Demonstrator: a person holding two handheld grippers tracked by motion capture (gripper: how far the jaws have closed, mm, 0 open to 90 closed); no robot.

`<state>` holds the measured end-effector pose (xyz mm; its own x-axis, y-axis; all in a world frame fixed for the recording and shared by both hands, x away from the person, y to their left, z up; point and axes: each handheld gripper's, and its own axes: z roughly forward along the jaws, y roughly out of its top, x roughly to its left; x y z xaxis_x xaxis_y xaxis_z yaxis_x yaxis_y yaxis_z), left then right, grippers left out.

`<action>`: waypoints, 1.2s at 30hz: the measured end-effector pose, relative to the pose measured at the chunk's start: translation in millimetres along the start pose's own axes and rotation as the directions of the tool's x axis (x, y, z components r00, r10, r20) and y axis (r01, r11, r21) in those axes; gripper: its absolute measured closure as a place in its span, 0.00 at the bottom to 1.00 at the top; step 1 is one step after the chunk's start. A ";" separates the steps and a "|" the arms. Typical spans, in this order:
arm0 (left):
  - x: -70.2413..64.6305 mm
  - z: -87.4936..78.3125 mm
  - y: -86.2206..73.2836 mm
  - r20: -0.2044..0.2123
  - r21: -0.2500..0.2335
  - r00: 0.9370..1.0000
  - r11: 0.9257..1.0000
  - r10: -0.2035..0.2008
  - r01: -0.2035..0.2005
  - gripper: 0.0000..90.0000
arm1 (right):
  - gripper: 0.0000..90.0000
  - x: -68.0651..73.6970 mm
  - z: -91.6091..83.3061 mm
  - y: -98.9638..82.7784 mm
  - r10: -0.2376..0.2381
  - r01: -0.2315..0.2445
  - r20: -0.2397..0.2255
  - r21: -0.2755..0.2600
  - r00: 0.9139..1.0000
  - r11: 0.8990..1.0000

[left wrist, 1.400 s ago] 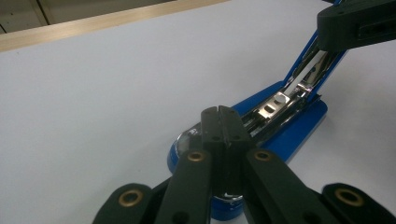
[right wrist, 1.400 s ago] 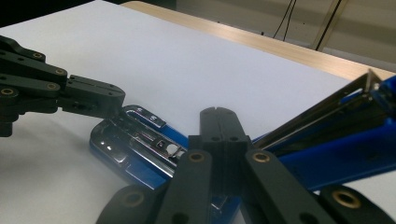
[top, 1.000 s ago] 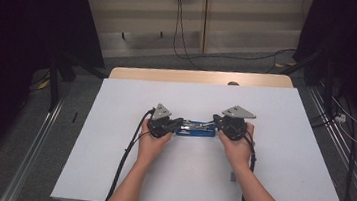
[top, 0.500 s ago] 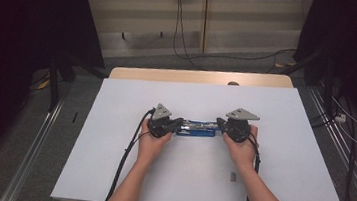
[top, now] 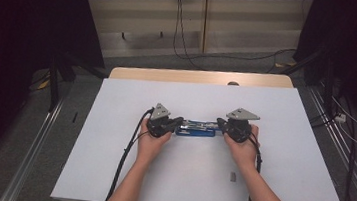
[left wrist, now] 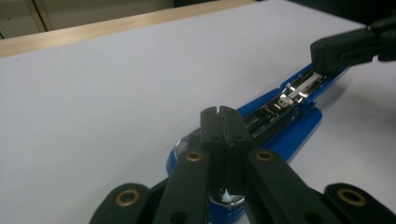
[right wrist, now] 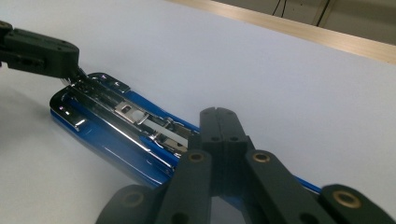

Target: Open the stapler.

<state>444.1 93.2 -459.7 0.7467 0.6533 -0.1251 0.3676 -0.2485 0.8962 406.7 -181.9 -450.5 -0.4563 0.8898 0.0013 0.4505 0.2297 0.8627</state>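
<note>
In the high view, a blue stapler (top: 197, 129) lies flat near the middle of the white counter (top: 108, 173), its length running left to right. The left gripper (top: 176, 123) meets the stapler's left end and the right gripper (top: 220, 124) meets its right end, each held in one of the person's hands, with forearms coming up from the bottom edge. A small dark piece (top: 232, 176) lies on the counter near the right forearm.

In the left gripper view, the left gripper (left wrist: 223, 112) has its jaws clenched together, tips meeting over the near end of the stapler (left wrist: 289, 135), whose top is swung open so the shiny metal channel shows. The right gripper (left wrist: 327, 53) presses its closed tip on the far end of that channel.

In the right gripper view, the right gripper (right wrist: 219, 114) also has its jaws clenched, lying over the stapler (right wrist: 112, 140). The left gripper (right wrist: 70, 58) touches the stapler's far end.
</note>
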 end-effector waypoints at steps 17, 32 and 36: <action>5.3 -18.7 11.0 -0.039 0.022 0.997 0.997 -0.073 0.074 0.52 | 0.90 1.8 -10.4 7.5 -0.047 0.047 -0.045 0.002 0.998 0.999; 2.0 -36.3 16.5 -0.048 0.091 0.998 0.995 -0.042 0.046 0.23 | 0.49 1.4 -42.5 -3.0 -0.028 0.029 -0.072 0.009 0.997 1.000; 2.5 -41.9 14.4 -0.053 0.111 0.997 0.992 -0.056 0.062 0.18 | 0.41 0.2 -53.5 -9.3 -0.022 0.022 -0.077 0.005 0.997 1.000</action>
<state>428.0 121.2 -429.2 0.6941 0.7035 -0.1524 0.4723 -0.2854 0.8339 361.3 -204.9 -431.4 -0.5236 0.8517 0.0210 0.4436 0.2515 0.8602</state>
